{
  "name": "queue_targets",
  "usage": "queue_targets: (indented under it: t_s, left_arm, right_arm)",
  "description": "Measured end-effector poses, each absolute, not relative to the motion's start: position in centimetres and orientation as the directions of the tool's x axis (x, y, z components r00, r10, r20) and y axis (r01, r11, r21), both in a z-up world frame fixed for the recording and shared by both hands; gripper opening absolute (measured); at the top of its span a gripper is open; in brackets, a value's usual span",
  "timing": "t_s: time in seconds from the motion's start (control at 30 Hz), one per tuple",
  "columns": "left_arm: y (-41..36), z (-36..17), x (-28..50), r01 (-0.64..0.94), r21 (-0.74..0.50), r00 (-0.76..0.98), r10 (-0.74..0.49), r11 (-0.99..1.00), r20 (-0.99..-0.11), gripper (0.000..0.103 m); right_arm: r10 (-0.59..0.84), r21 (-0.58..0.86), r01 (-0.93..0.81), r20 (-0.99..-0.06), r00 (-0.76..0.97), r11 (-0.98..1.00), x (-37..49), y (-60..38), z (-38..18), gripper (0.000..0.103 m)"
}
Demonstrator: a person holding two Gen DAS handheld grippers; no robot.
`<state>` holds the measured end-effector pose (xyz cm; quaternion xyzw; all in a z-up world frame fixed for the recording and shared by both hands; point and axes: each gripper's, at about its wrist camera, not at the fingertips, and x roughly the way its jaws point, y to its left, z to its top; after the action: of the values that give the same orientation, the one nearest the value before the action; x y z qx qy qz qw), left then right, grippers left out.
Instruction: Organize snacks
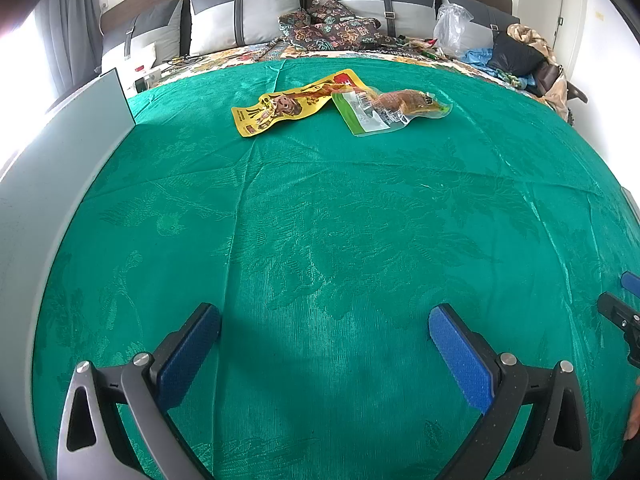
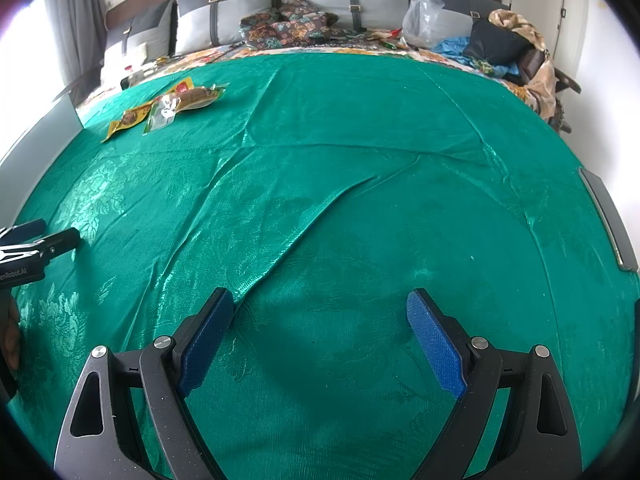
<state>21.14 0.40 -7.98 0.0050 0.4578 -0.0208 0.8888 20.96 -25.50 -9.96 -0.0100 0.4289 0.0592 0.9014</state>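
Two snack packets lie side by side at the far end of the green cloth [image 1: 320, 220]: a yellow packet [image 1: 288, 106] with a cartoon face, and a clear and green packet [image 1: 390, 110] holding a brown snack, overlapping the yellow one's right end. My left gripper [image 1: 325, 320] is open and empty, low over the cloth, well short of the packets. My right gripper [image 2: 320, 308] is open and empty over a creased part of the cloth. In the right wrist view the yellow packet [image 2: 130, 118] and the clear packet [image 2: 188, 100] lie far to the upper left.
A grey panel [image 1: 48, 184] runs along the cloth's left side. A dark bar [image 2: 608, 220] sits at the right edge. Behind the cloth are grey pillows [image 1: 244, 12], patterned cushions [image 1: 332, 26], a plastic bag [image 1: 452, 26] and piled clothes [image 1: 520, 56].
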Motion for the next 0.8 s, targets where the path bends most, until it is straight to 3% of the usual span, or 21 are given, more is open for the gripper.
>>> queue_targets:
  t_s: [0.17,0.3,0.5,0.63,0.7,0.73,0.8]
  left_arm:
    - [1.1,-7.4,24.3,0.15,-0.025,0.478,-0.094,0.988,-0.873,0.103]
    - [3.6,-4.2,30.1,0.156,-0.052,0.502,-0.125,0.986,-0.856,0.103]
    - [3.1,-3.6,40.3,0.297,0.143,0.44,-0.002,0.944,-0.898,0.098]
    - [1.2,-6.4,44.6,0.398,0.155,0.359,0.002,0.904,-0.933,0.098]
    - [1.9,-6.8,45.6,0.376,0.127,0.368,-0.022,0.918,-0.93,0.102]
    - [2.3,-6.9,45.9,0.354,0.103,0.366,-0.037,0.93,-0.93,0.101]
    - [3.6,-6.9,45.7,0.312,-0.018,0.348,-0.132,0.95,-0.928,0.08]
  right_arm:
    - [0.099,0.033,-0.115,-0.774,0.625,0.993,21.0,-25.5,-10.0,0.091]
    - [0.099,0.034,-0.116,-0.774,0.625,0.993,21.0,-25.5,-10.0,0.091]
    - [0.099,0.034,-0.116,-0.774,0.625,0.993,20.9,-25.5,-10.0,0.091]
    - [0.1,0.035,-0.116,-0.774,0.625,0.993,21.0,-25.5,-10.0,0.091]
    - [0.1,0.035,-0.116,-0.774,0.625,0.993,21.0,-25.5,-10.0,0.091]
    - [0.1,0.035,-0.116,-0.774,0.625,0.993,21.0,-25.6,-10.0,0.091]
    - [0.101,0.035,-0.116,-0.774,0.625,0.993,21.0,-25.5,-10.0,0.091]
